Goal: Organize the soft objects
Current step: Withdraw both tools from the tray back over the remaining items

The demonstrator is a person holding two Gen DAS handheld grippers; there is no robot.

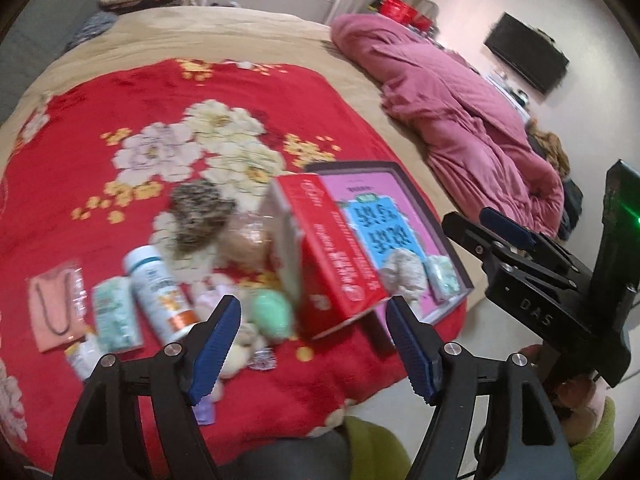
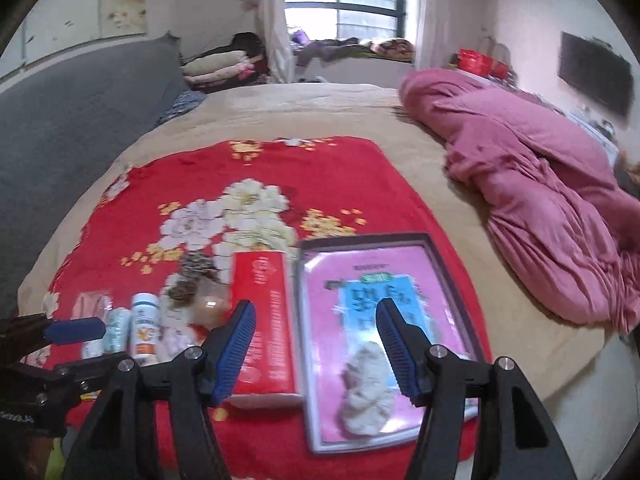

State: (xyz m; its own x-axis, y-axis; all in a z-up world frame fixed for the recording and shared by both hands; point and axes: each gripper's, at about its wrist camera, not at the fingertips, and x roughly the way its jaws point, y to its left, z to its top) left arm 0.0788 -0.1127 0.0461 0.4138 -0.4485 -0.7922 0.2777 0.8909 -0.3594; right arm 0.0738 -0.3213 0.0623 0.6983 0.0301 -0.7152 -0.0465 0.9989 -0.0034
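Note:
A pink tray lies on the red floral blanket, and a white fluffy bundle rests in its near end beside a small tissue pack. Left of the tray stands a red box. Further left are a brown speckled fuzzy thing, a white bottle, a green egg-shaped thing, a tissue pack and a pink pouch. My left gripper hangs open above the red box's near end. Open too, my right gripper hovers over the tray's left side. Neither holds anything.
A bunched pink quilt lies along the bed's right side. A grey headboard rises at the left, with folded bedding behind. A dark screen hangs on the right wall. A hand with a green sleeve carries the right gripper.

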